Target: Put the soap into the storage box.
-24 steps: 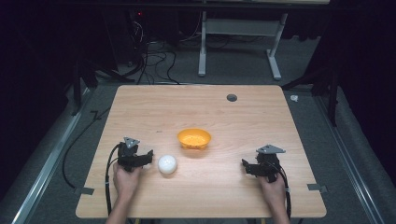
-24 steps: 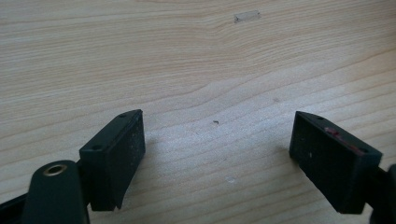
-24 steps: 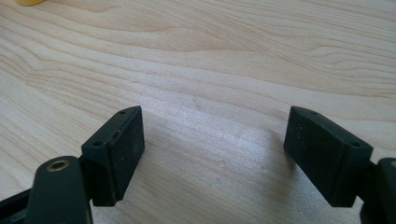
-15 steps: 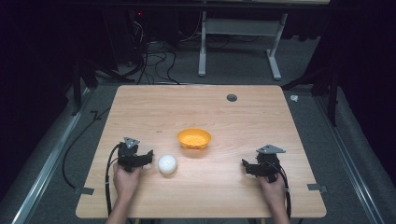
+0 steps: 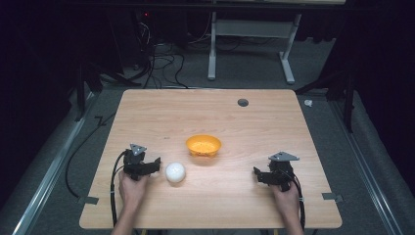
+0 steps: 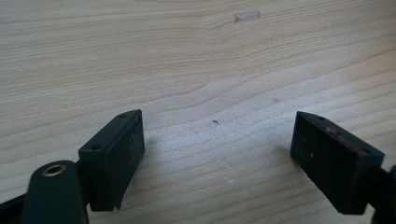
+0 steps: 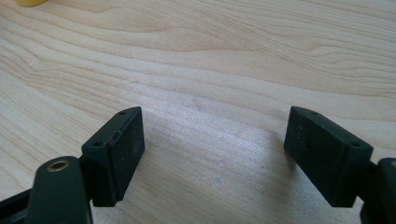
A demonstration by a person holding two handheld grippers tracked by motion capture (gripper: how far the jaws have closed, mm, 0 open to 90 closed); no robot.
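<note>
A white ball lies on the wooden table, just right of my left gripper. Behind the ball and slightly right sits a small orange bowl. My left gripper is open, with bare wood between its black jaws. At the table's front right my right gripper rests low, pointing left. In the right gripper view the right gripper stands open over bare wood, and a sliver of the orange bowl shows at the top left corner.
A dark round hole sits near the table's far edge. A white desk frame and tangled cables stand on the floor beyond the table. A small strip of clear tape lies on the wood.
</note>
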